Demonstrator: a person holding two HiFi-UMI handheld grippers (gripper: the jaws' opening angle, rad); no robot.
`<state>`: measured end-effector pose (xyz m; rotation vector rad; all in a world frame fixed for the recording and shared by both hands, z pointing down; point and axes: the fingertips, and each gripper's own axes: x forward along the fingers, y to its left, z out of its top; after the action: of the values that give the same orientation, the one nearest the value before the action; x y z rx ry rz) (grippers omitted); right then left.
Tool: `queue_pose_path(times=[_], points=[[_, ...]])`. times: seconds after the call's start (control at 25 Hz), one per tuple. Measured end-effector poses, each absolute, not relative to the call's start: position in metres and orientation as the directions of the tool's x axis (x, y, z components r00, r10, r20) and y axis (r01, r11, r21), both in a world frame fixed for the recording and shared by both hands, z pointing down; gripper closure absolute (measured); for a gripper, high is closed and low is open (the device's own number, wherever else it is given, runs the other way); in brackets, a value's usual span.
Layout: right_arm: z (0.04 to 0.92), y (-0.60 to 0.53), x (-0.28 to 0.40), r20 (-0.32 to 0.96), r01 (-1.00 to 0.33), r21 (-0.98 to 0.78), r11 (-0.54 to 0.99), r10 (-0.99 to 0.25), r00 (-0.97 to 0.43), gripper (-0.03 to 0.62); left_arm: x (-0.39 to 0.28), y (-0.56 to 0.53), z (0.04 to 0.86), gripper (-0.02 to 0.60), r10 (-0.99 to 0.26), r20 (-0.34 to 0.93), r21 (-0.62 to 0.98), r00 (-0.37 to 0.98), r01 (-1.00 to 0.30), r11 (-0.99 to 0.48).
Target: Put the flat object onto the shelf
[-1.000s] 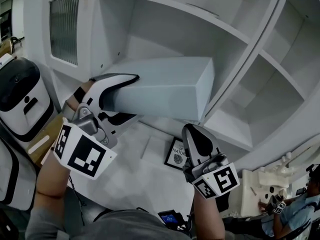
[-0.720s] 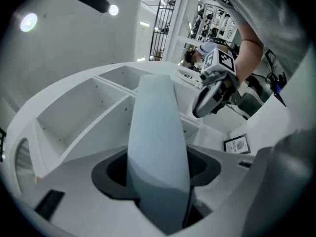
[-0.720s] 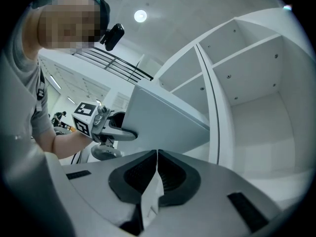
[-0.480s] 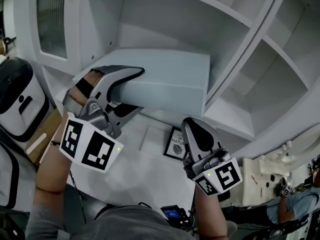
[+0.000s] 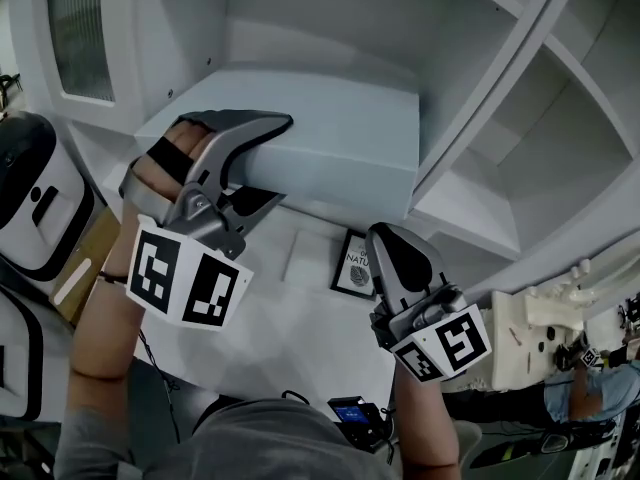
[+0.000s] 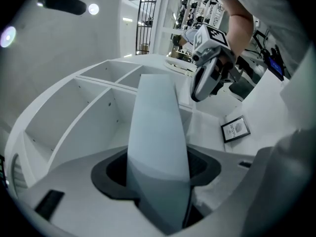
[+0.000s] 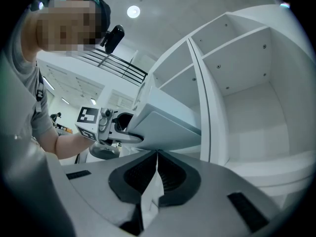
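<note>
Left gripper (image 5: 280,158) mid-left of frame, clamped on pale flat box (image 5: 345,128); right gripper (image 5: 388,240) lower centre-right, jaws together, empty.

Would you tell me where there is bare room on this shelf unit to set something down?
The compartment right of the slanted divider is bare, and so is the bay behind the flat box held by the left gripper. The ledge around the framed picture and right gripper is crowded.
</note>
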<state>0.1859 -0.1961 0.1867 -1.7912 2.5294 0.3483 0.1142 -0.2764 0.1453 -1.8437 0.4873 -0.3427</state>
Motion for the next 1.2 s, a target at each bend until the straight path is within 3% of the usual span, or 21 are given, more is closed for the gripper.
queue_pose_path(times=[0.56,1.2], points=[[0.194,-0.200,0.197,-0.134,-0.944,0.163,0.289,-0.941,-0.311,0.563,0.143,-0.297,0.186,0.304,-0.555,0.066,-0.988,0.829,-0.025,-0.155],[0.205,-0.211,0.196,-0.124,-0.935,0.134,0.328,-0.931,-0.344,0.563,0.156,-0.310,0.197,0.301,-0.574,0.072,-0.992,0.816,0.000,-0.124]])
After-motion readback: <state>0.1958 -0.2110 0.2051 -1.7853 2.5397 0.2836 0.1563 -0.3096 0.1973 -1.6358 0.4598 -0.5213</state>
